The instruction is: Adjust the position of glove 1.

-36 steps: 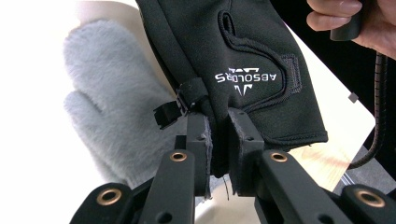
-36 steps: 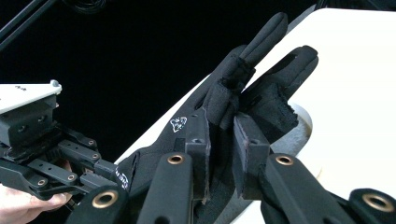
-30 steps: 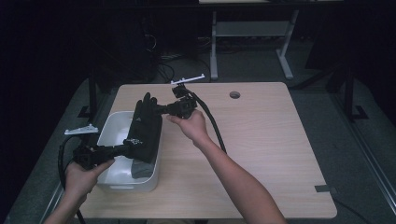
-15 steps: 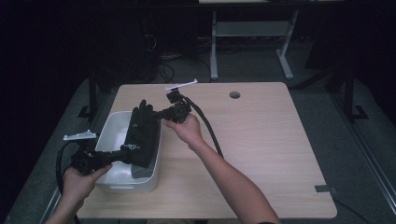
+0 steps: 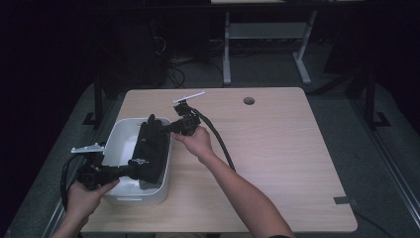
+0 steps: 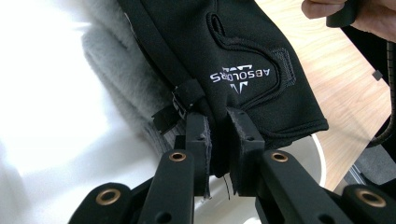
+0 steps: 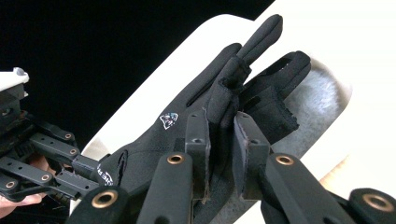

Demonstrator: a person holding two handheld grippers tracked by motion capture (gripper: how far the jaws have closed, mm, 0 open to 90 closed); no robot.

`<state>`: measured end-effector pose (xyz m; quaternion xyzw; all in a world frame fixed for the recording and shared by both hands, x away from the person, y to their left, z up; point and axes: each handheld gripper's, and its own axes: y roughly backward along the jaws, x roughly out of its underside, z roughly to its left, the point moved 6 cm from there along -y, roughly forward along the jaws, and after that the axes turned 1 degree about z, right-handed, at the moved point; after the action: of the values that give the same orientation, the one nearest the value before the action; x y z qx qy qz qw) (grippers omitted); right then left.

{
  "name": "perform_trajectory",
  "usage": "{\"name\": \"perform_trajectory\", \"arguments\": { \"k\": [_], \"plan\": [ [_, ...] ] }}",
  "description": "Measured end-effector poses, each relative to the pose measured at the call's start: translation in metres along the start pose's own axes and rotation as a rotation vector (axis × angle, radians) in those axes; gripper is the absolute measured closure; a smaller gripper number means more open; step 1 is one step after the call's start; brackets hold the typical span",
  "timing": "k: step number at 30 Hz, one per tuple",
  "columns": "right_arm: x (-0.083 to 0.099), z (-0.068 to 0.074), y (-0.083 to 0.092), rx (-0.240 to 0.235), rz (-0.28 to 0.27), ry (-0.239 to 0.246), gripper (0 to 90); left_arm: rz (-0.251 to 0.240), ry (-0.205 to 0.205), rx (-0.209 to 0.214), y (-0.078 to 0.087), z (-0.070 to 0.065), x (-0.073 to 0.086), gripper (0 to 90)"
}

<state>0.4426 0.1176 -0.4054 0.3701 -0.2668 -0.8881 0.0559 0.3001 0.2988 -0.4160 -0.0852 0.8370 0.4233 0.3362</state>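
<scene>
black tongs [image 6: 218,140] with brass-coloured rivets, frayed pads; thick black cable [image 5: 220,144]; bare forearms.

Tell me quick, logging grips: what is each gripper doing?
Left gripper: shut on the black glove at its cuff.
Right gripper: shut on the glove's fingers.

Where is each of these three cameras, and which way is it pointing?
High view: above the table, looking forward and down; both forearms, left claw, right claw.
Left claw view: rides on the left claw, looking along its jaws at the glove cuff.
Right claw view: rides on the right claw, facing the glove's fingers.
All share the glove and the white tub.
</scene>
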Motion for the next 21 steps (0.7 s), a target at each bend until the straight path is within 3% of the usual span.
{"name": "perform_trajectory", "arguments": {
  "k": [8,18,21],
  "plan": [
    [0.01,-0.007,-0.01,0.009,0.026,-0.011,77.4,0.034,0.005,-0.001,-0.006,0.005,0.007,77.9],
    [0.009,-0.009,-0.007,0.023,0.025,-0.019,70.9,0.017,-0.002,-0.028,-0.003,0.006,0.004,65.6],
    [0.007,-0.011,-0.001,0.03,0.01,-0.022,68.7,-0.011,0.0,-0.026,0.001,0.004,-0.001,64.1]
  ]
}}
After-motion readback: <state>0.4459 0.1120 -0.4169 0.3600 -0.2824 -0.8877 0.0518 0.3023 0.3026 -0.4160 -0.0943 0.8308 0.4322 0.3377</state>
